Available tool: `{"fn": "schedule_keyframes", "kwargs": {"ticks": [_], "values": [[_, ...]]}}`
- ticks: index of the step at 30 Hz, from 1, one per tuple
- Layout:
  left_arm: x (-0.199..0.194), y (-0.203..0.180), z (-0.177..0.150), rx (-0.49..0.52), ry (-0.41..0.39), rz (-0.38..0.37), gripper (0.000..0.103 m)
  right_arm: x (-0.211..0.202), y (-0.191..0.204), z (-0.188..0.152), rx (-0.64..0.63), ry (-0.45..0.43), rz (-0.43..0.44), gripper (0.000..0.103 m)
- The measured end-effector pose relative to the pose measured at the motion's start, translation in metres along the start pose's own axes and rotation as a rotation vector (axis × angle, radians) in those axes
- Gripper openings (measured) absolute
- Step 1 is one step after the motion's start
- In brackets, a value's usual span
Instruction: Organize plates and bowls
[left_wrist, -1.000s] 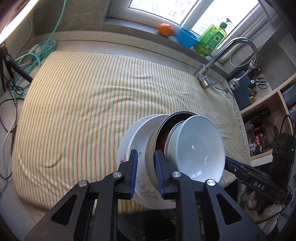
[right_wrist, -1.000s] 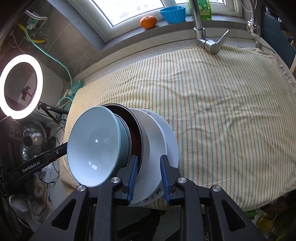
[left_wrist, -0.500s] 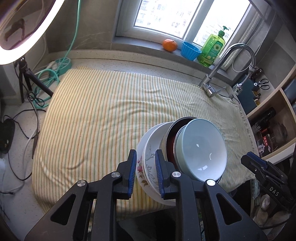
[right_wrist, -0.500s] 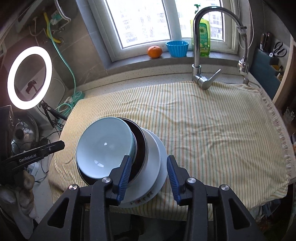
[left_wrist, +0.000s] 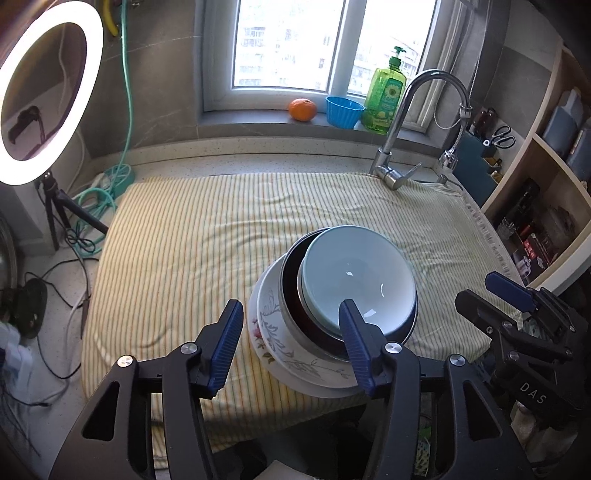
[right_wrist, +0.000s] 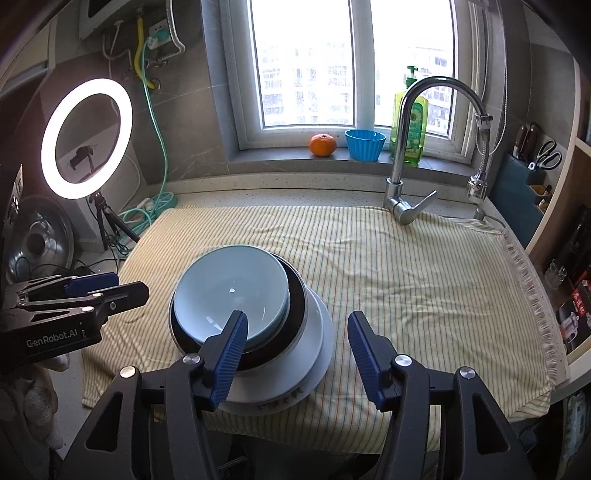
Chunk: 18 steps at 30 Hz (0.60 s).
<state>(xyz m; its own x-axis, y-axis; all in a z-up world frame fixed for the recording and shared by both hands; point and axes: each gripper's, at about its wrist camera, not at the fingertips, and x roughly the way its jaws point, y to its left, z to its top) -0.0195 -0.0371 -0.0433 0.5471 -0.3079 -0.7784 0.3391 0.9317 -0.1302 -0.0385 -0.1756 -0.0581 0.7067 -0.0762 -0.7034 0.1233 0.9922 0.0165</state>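
Note:
A stack of dishes rests on the striped cloth (left_wrist: 177, 251) near its front edge. A pale blue bowl (left_wrist: 358, 280) sits on top, inside a dark metal-rimmed bowl (left_wrist: 291, 314), on white floral plates (left_wrist: 269, 328). The stack also shows in the right wrist view, with the blue bowl (right_wrist: 229, 288), the dark bowl (right_wrist: 295, 306) and the plates (right_wrist: 314, 347). My left gripper (left_wrist: 291, 343) is open, pulled back above the stack's left front. My right gripper (right_wrist: 295, 354) is open, back from the stack's right front. Both hold nothing.
A faucet (right_wrist: 406, 147) stands at the back right. An orange (right_wrist: 322, 144), a blue cup (right_wrist: 364, 144) and a green soap bottle (right_wrist: 413, 122) sit on the windowsill. A ring light (right_wrist: 85, 138) on a tripod and cables are at left. Shelves (left_wrist: 546, 206) are at right.
Both grippers let go of the plate stack, opened wide and drew back and up. The stack now lies flat on the cloth instead of being held tilted.

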Motion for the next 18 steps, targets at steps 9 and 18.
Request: {"fn": "schedule_keyframes", "kwargs": {"ticks": [9, 18], "values": [[-0.0036, -0.0046, -0.0032, 0.026, -0.011, 0.01, 0.053, -0.0065, -0.0041, -0.0018, 0.012, -0.025, -0.013, 0.064], [-0.0068, -0.0067, -0.0041, 0.024, -0.014, 0.007, 0.053, -0.0069, -0.0026, -0.0022, 0.009, -0.028, -0.012, 0.073]]}}
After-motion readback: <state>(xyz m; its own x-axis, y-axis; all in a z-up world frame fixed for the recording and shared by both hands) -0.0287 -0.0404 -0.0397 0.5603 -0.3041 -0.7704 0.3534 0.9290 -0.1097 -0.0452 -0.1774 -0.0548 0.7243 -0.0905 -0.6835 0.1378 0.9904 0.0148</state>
